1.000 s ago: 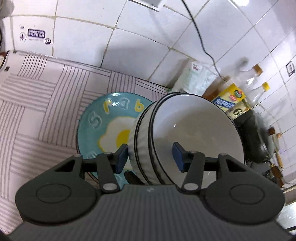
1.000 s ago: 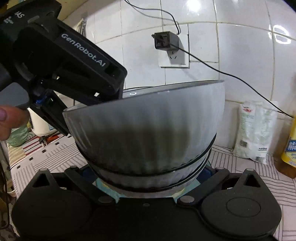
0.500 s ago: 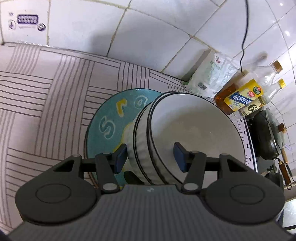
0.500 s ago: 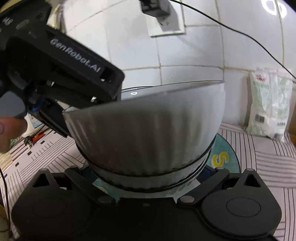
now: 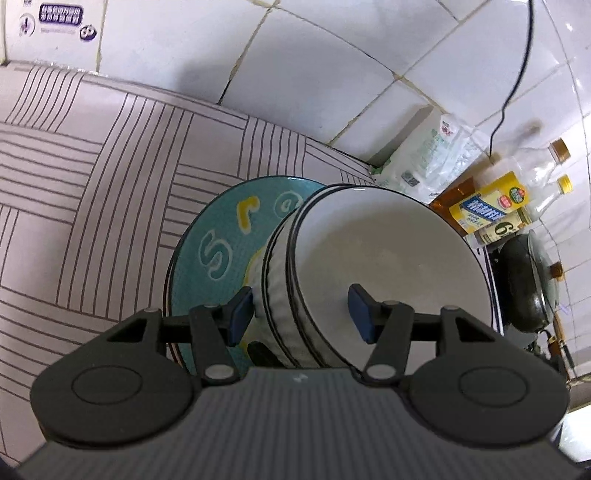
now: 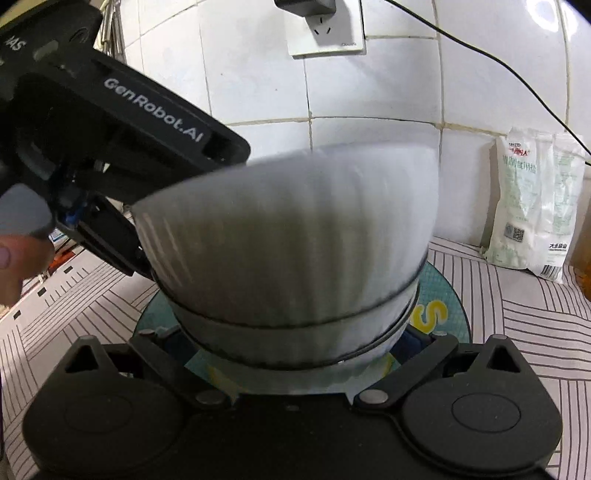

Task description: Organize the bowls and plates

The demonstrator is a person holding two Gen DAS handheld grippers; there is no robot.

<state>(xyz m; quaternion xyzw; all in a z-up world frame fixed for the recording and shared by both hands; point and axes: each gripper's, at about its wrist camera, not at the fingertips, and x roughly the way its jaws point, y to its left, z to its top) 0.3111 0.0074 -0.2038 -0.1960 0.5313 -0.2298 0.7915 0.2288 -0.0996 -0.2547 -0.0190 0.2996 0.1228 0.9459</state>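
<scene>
A stack of white ribbed bowls with black rims (image 5: 384,266) stands on a teal plate with a fried-egg picture (image 5: 218,243). My left gripper (image 5: 299,314) straddles the stack's near wall, one blue pad outside and one inside the top bowl, pressing the nested rims. In the right wrist view the bowl stack (image 6: 295,251) fills the middle above the teal plate (image 6: 443,310). My right gripper (image 6: 295,354) has its fingers spread around the stack's base; the fingertips are hidden under the bowls. The left gripper's body (image 6: 110,122) sits at the upper left.
The striped counter cloth (image 5: 92,177) runs to a white tiled wall. A white bag (image 5: 424,158), oil bottles (image 5: 491,210) and a dark wok (image 5: 528,280) stand to the right. A wall socket with a black plug (image 6: 325,22) is above the bowls.
The bowls and teal plate have come down and closer to the counter. Both grippers kept their places around the stack. The bag and bottles shifted in view.
</scene>
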